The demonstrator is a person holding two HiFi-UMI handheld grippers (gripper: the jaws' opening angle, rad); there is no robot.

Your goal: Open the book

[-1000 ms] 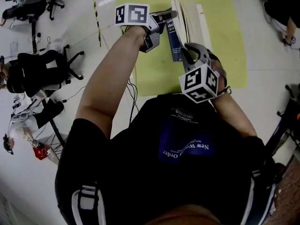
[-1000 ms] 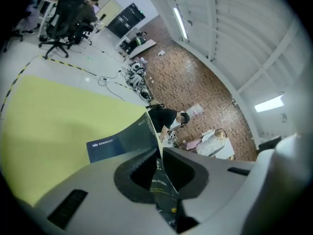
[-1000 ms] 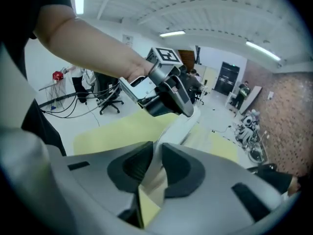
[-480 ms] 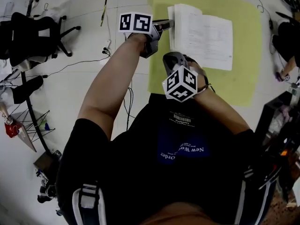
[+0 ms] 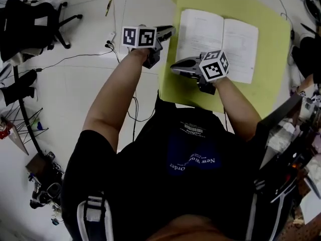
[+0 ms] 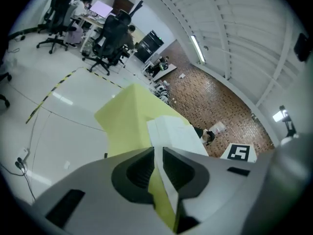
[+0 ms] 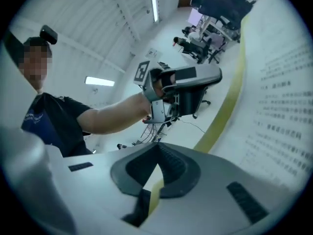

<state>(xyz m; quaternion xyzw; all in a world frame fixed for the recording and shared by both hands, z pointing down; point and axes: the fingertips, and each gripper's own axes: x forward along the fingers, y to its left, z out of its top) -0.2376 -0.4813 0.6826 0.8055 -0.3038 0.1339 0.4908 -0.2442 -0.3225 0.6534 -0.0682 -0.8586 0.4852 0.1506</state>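
Observation:
The book point(image 5: 218, 44) lies open, white pages up, on a yellow-green mat point(image 5: 186, 92) on the floor. My left gripper point(image 5: 170, 31) is at the book's left edge, and in the left gripper view its jaws point(image 6: 157, 153) are shut on a thin white edge of the book point(image 6: 171, 131). My right gripper point(image 5: 174, 67) hovers over the mat near the book's lower left corner, points left and is shut with nothing in it. The right gripper view shows a printed page point(image 7: 279, 97) at the right and the left gripper point(image 7: 195, 80) ahead.
Black office chairs point(image 5: 30, 9) stand at the upper left, with cables point(image 5: 75, 62) trailing over the white floor. A wire rack point(image 5: 20, 124) is at the left edge. Dark equipment point(image 5: 301, 119) crowds the right side beside the mat.
The book went from upright and nearly closed to lying flat and open on the mat. Both hands came down. The right gripper let go of the pages, shut and swung to point left.

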